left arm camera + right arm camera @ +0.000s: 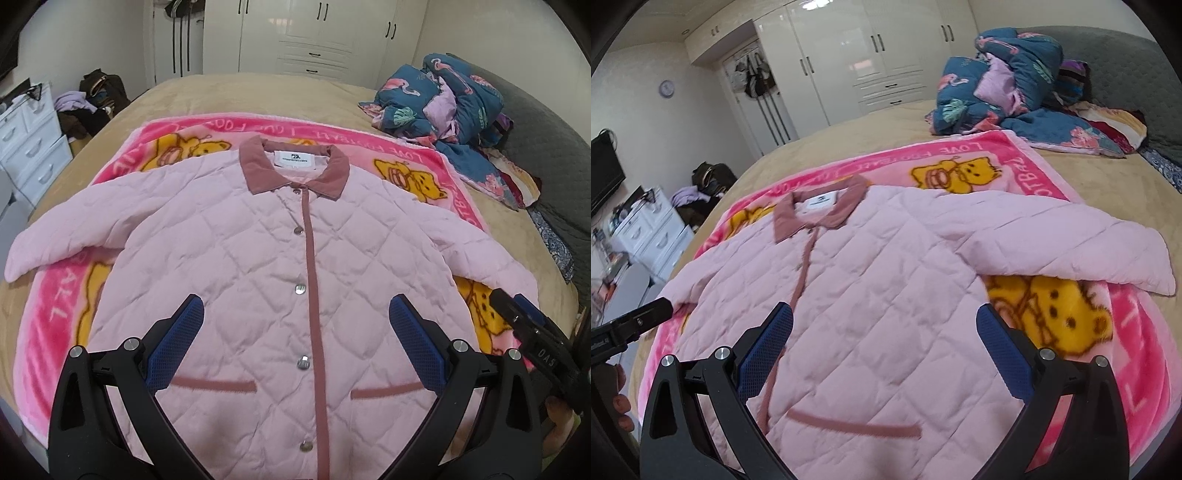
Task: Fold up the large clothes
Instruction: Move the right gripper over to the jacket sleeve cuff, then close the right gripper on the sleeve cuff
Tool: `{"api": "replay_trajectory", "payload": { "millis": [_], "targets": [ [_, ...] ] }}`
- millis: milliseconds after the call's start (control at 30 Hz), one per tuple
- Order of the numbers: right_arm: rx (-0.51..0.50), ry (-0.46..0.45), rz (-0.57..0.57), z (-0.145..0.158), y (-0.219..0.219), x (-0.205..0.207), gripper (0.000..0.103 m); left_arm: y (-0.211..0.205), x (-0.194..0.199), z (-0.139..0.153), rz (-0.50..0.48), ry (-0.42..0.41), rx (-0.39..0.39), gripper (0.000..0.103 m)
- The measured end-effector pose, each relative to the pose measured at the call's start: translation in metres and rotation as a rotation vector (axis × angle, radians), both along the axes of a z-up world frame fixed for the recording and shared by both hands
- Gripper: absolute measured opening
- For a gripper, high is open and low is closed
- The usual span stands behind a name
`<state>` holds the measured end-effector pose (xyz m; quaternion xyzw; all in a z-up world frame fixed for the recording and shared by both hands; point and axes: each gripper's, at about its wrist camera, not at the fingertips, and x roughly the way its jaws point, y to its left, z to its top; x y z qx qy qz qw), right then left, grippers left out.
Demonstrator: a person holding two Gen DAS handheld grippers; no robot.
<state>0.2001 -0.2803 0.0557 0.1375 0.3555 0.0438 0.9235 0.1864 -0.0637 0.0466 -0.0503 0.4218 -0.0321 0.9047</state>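
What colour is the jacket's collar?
Dusty rose, darker than the pale pink quilted jacket; the collar shows best in the left wrist view.

Your left gripper (295,325) and right gripper (884,326) had black plastic arms, blue mesh-textured pads (177,343) and round silver screws (130,344). White letters "DAS" (546,359) marked the right gripper's side.

A pink quilted jacket (280,280) lies flat, buttoned, sleeves spread, on a pink cartoon blanket (55,306) over the bed (229,92). The left gripper (295,325) hovers above its lower front, jaws wide apart. The right gripper (517,306) shows at the right edge.
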Motion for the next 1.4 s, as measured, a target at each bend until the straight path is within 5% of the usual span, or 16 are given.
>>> {"api": "replay_trajectory", "payload": {
  "millis": [467,867,1400],
  "targets": [
    [-0.035,0.050,-0.225,-0.023,-0.083,0.043,0.099,-0.026,0.074,-0.011,-0.024,0.017,0.048,0.094],
    [-0.002,0.168,-0.477,-0.066,-0.176,0.044,0.099,-0.042,0.130,-0.049,-0.069,0.091,0.089,0.094],
    [0.247,0.259,-0.637,-0.127,-0.244,0.035,0.099,-0.057,0.184,-0.093,-0.084,0.119,0.100,0.094]
  ]
}}
